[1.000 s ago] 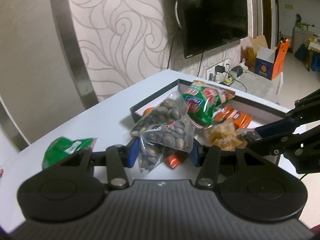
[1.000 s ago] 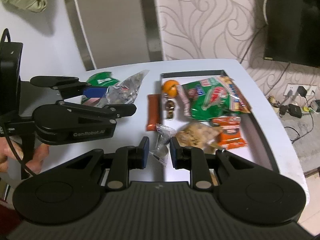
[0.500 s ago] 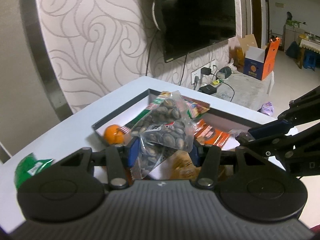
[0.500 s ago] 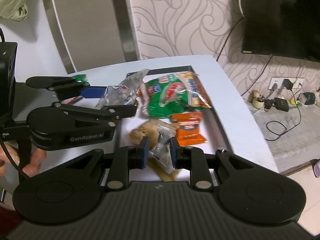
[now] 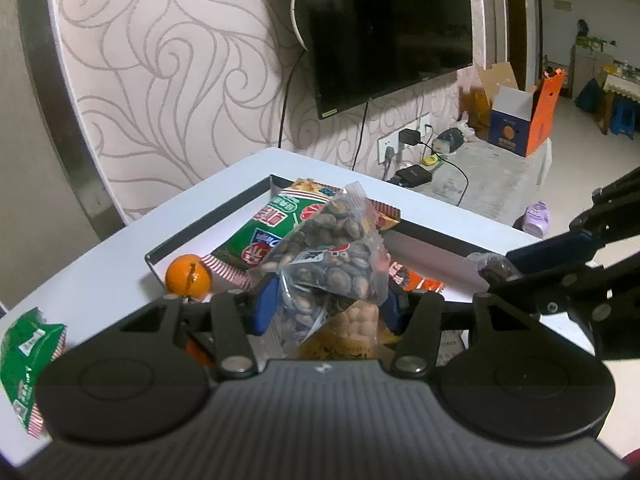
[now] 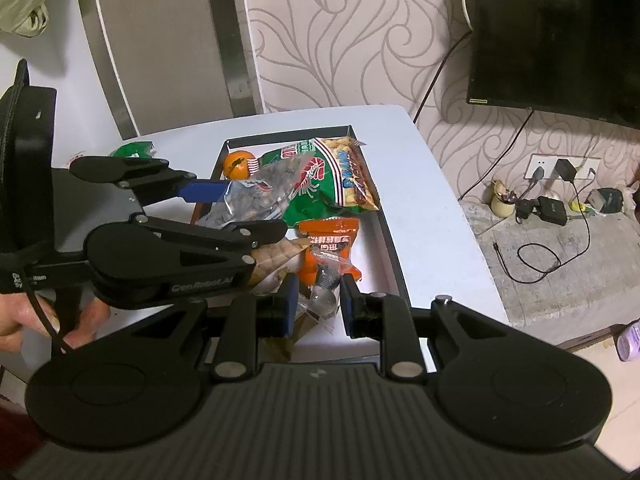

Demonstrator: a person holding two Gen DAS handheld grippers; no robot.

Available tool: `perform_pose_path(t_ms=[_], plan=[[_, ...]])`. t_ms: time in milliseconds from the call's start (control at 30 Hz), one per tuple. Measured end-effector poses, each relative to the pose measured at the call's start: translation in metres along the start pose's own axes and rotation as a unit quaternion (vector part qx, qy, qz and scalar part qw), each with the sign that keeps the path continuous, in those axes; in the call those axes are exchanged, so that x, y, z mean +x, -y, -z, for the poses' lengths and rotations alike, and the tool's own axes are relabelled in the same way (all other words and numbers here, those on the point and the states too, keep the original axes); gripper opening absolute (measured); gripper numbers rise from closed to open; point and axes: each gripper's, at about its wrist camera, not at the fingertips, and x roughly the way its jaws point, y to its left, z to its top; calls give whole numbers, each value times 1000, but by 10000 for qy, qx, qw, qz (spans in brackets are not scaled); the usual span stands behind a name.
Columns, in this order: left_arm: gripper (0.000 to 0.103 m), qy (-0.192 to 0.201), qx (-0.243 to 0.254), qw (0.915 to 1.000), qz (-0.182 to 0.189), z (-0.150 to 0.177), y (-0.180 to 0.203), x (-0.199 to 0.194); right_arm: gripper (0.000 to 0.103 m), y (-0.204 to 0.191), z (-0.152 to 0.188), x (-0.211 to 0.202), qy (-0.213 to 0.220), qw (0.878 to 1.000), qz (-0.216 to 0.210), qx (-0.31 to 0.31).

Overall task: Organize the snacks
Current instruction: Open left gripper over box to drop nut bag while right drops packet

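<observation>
My left gripper (image 5: 328,306) holds a clear bag of dark seeds (image 5: 332,256) upright between its blue pads, above the black-rimmed white tray (image 5: 208,224). Its jaws are opening, with the bag still between them. My right gripper (image 6: 318,300) is shut on a small clear-wrapped sweet (image 6: 324,288) over the tray's near end. In the tray lie a green prawn-cracker bag (image 6: 332,176), a tangerine (image 6: 236,164), an orange packet (image 6: 330,240) and a bag of peanuts (image 5: 356,328). The right wrist view shows the left gripper (image 6: 236,208) and its seed bag (image 6: 256,196) from the side.
A green packet (image 5: 28,344) lies on the white table left of the tray. A wall-mounted TV (image 5: 384,28) hangs beyond the table's far edge. Chargers and cables (image 6: 540,208) lie on the floor to the right. A hand (image 6: 24,316) grips the left tool.
Both grippers have travelled from the table beside the tray to above it, each carrying its item. The left pads stand slightly farther apart around the seed bag.
</observation>
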Motion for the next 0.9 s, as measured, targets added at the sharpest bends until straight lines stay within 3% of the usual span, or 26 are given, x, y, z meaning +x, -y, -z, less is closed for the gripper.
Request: perform_pose_path(t_ms=[167, 567, 900], plan=[[69, 108, 67, 9998, -126, 0, 2, -5, 26, -1, -1, 4, -10, 10000, -60, -22], [70, 234, -62, 9996, -155, -2, -5, -13, 26, -1, -2, 8, 1, 9999, -106, -36], [70, 397, -111, 9989, -230, 14, -18, -41, 26, -5, -3, 18, -6, 10000, -51, -42]])
